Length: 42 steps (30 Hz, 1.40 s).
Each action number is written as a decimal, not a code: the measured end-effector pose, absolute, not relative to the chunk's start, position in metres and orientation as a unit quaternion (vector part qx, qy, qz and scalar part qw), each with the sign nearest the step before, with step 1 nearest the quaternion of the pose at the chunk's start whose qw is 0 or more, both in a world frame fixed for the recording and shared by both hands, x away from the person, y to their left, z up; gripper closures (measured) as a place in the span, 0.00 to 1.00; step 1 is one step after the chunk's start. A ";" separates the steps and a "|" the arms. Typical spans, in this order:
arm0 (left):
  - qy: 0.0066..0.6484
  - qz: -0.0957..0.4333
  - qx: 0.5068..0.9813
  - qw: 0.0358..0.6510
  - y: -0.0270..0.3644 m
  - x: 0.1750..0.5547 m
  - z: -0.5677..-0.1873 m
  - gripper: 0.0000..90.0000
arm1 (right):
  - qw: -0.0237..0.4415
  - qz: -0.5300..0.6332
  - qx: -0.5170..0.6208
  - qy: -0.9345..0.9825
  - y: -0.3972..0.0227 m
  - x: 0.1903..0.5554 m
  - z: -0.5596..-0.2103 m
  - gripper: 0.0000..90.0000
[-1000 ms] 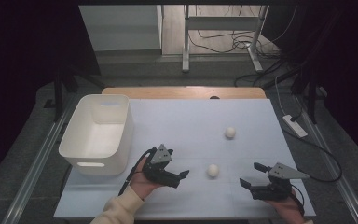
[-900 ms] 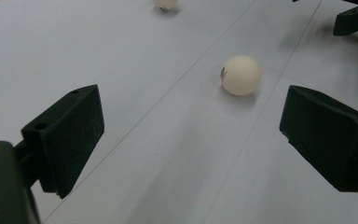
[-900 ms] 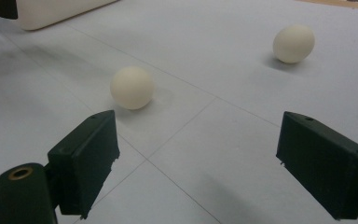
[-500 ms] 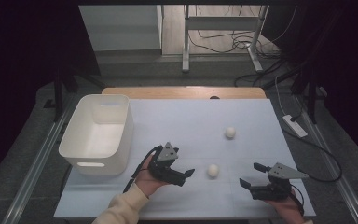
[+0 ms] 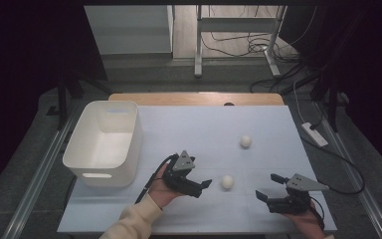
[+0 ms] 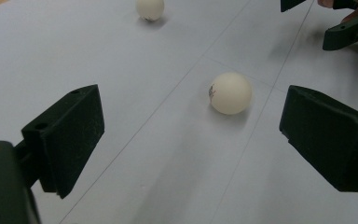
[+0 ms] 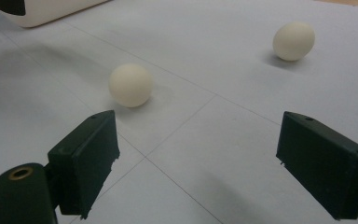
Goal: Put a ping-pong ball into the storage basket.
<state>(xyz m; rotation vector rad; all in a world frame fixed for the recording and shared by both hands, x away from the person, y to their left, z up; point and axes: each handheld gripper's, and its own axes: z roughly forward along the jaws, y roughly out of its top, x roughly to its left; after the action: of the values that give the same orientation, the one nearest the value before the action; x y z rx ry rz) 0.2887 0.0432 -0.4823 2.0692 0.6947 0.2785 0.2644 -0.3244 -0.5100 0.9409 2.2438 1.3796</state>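
Two white balls lie on the pale table (image 5: 189, 129). The near ball (image 5: 227, 182) rests just right of my left gripper (image 5: 204, 189), which is open and empty. In the left gripper view that ball (image 6: 230, 93) lies ahead of the spread jaws of the left gripper (image 6: 191, 116), a little right of centre, and the far ball (image 6: 150, 8) sits beyond it. My right gripper (image 5: 266, 186) stands open and empty at the front right. Its own view shows the right gripper (image 7: 198, 140) with the near ball (image 7: 130, 85) ahead left and the far ball (image 7: 293, 41) ahead right.
A white bin (image 5: 104, 144) stands on the table's left side, its wall (image 7: 51, 11) also visible in the right gripper view. The table's front edge runs just below both hands. A cable and power strip (image 5: 314, 133) lie off the right edge.
My left gripper has slid to the right, closer to the near ball. The right gripper and both balls have stayed put.
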 end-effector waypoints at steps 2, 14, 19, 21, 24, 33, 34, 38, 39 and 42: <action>0.280 0.113 0.839 0.453 0.042 0.289 -0.482 0.08 | 0.171 0.486 0.332 0.790 -0.324 0.264 -0.510 0.14; 0.273 0.107 0.843 0.451 0.034 0.291 -0.482 0.08 | 0.173 0.484 0.331 0.792 -0.325 0.265 -0.510 0.14; 0.269 0.105 0.845 0.450 0.029 0.292 -0.482 0.08 | 0.172 0.483 0.331 0.792 -0.325 0.265 -0.510 0.14; 0.268 0.104 0.845 0.451 0.027 0.293 -0.483 0.08 | 0.172 0.483 0.331 0.792 -0.325 0.265 -0.510 0.14; 0.267 0.103 0.846 0.450 0.026 0.293 -0.483 0.08 | 0.172 0.483 0.333 0.792 -0.325 0.265 -0.511 0.14; 0.262 0.097 0.849 0.448 0.020 0.295 -0.484 0.08 | 0.171 0.482 0.333 0.792 -0.325 0.265 -0.511 0.14; 0.262 0.097 0.849 0.448 0.019 0.295 -0.484 0.08 | 0.171 0.482 0.333 0.792 -0.325 0.265 -0.511 0.14; 0.260 0.095 0.851 0.447 0.016 0.296 -0.485 0.08 | 0.171 0.482 0.333 0.792 -0.325 0.265 -0.511 0.14; 0.259 0.094 0.851 0.446 0.015 0.296 -0.485 0.08 | 0.171 0.482 0.333 0.792 -0.325 0.265 -0.511 0.14; 0.258 0.092 0.852 0.445 0.013 0.296 -0.486 0.08 | 0.171 0.482 0.333 0.792 -0.325 0.265 -0.511 0.14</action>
<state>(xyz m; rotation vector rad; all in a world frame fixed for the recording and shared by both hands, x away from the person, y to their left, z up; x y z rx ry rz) 0.2962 0.0134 -0.4856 2.1118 0.6393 0.2278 0.2648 -0.3253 -0.5107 0.9452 2.2489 1.3697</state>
